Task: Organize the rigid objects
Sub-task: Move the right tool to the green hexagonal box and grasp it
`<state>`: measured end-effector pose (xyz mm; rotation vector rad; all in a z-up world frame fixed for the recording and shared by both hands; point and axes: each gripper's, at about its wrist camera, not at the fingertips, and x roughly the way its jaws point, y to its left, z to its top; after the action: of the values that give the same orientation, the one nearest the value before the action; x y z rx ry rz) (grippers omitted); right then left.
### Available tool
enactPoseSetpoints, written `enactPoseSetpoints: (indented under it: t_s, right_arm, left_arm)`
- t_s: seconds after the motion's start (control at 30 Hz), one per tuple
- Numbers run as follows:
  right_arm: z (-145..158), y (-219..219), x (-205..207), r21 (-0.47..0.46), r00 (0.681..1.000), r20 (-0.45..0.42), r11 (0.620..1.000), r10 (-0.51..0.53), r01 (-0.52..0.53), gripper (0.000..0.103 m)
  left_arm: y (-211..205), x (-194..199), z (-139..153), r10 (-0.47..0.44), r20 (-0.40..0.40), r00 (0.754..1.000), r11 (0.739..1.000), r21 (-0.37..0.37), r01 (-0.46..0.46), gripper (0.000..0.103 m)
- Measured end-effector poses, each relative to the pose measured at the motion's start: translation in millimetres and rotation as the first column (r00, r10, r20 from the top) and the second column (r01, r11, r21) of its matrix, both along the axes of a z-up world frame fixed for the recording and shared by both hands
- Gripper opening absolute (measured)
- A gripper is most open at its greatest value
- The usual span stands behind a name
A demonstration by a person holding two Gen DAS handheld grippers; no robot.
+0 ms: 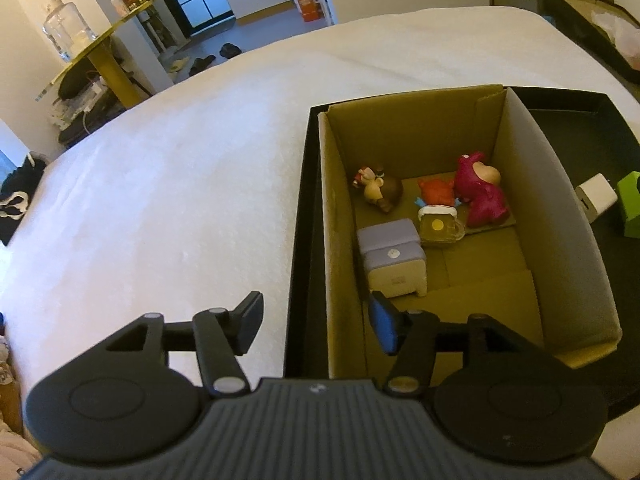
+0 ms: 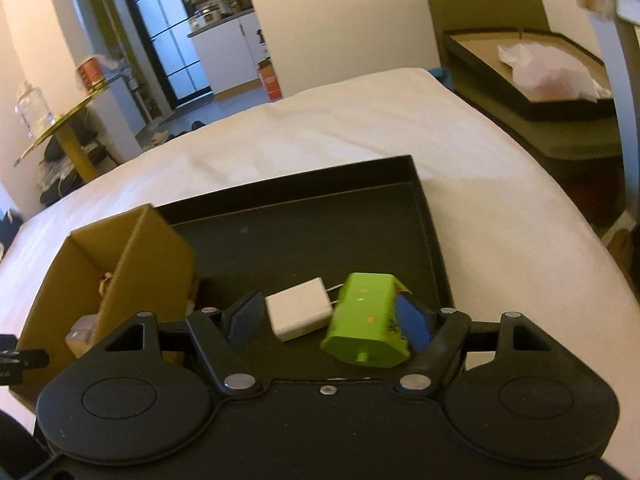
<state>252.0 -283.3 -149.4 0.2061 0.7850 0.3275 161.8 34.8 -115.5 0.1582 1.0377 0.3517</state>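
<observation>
Hanging over the cardboard box, left gripper gapes (empty); right gripper stands apart around green block.

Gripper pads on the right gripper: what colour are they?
Blue pads on black fingers, clearest in the right wrist view.

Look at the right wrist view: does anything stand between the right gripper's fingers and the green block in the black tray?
Nothing visible does. The right gripper is open, and the green block lies between its fingers, close to the right one. The white charger also sits between them, just left of the block.
</observation>
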Motion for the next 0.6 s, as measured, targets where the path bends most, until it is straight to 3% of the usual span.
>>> enactPoseSetpoints:
  t_s: [0.53, 0.57, 0.6]
  right_arm:
    - [-29.8, -22.1, 31.1, 0.142, 0.988, -0.127, 0.984, -0.093, 0.110, 0.072]
    - [-31.7, -22.2, 31.2, 0.148, 0.987, -0.134, 0.983, -0.090, 0.109, 0.068]
    - [-33.3, -21.2, 31.6, 0.148, 0.986, -0.143, 0.984, -0.081, 0.102, 0.056]
  left_arm:
    - [-0.9, 7.0, 2.8, 0.024, 0.019, 1.000, 0.999, 0.036, -0.024, 0.069]
    - [-0.7, 7.2, 3.5, 0.023, 0.022, 0.999, 0.999, 0.039, -0.024, 0.070]
    - [-0.2, 7.5, 4.1, 0.023, 0.025, 0.999, 0.999, 0.040, -0.024, 0.071]
